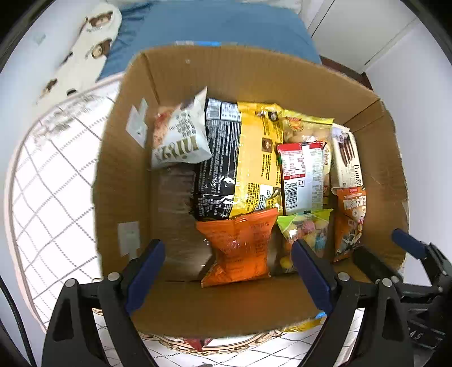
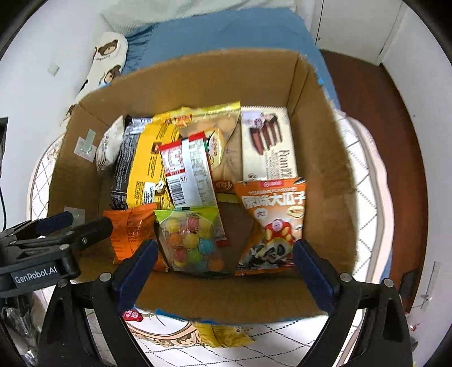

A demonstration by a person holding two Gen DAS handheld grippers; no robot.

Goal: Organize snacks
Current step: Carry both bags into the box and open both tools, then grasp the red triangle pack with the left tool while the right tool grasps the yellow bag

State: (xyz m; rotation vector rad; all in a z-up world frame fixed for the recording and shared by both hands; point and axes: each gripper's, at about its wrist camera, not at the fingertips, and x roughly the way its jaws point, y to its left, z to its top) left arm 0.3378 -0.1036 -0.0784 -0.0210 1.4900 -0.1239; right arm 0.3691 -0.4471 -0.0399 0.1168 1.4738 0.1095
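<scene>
Behind, blue bedding (image 1: 214, 25) and a bear-print pillow (image 2: 108, 55). Below, white quilted bench (image 1: 53, 180) under a corrugated cardboard box (image 1: 234, 73). Inside the box, packed edge to edge: glossy orange crinkle bag (image 1: 240, 248) near its front wall, clear candy pouch (image 2: 192, 240) beside, flat cream biscuit carton (image 2: 268, 144) toward its right wall. Left claw (image 1: 228, 273) and right claw (image 2: 223, 271) both spread wide over the front rim, gripping nothing.

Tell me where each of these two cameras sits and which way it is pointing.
Left wrist: rides the left tongs, looking down into the cardboard box; its own open blue fingers show, with the right tongs at right.
Right wrist: rides the right tongs, looking down into the same box; the left tongs show at left.
Shared: box, orange packet, candy bag.
</scene>
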